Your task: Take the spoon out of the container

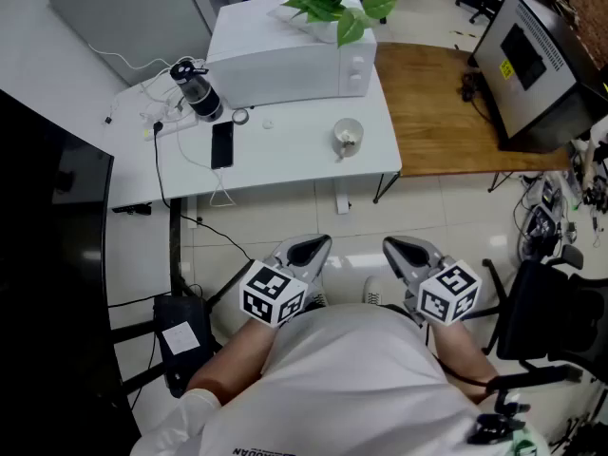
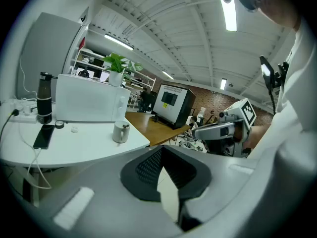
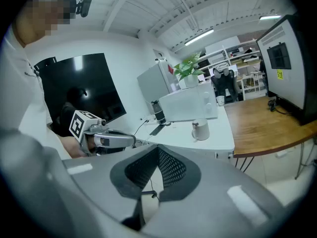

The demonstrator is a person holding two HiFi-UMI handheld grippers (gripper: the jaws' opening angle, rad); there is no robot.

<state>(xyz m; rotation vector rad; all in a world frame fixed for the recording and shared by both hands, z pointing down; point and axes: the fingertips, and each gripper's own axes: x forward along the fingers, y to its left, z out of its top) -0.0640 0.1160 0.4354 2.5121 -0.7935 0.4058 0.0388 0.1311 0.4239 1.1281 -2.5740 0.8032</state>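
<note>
The pads (image 2: 146, 165) of the left gripper (image 1: 317, 244) are seen meeting at their tips, with nothing between them. The right gripper (image 1: 395, 246) is drawn together in the same way and is likewise empty. Both grippers are held low and close to the person's body, side by side, over the floor and pointed toward the white table (image 1: 285, 164). This is judged to be a ready posture: no reach has been begun, and the jaws would have to be opened before anything could be grasped.

The container, a white mug (image 1: 348, 137), stands upright on the table's right part, near the front edge and just in front of the microwave (image 1: 285, 60). It is well apart from both grippers. The spoon (image 1: 351, 142) is taken to be inside it, since only a small brownish form is shown at the mouth.

A phone (image 1: 221, 144) and a dark bottle (image 1: 197, 90) are placed to the left of the mug, clear of a straight approach.

The spoon's handle direction cannot be determined in any view, because the mug is too small. In both gripper views the lower field is blocked by the gripper body itself. The monitor (image 1: 532, 65) on the wooden table (image 1: 437, 112) is cut off at the frame edge.
</note>
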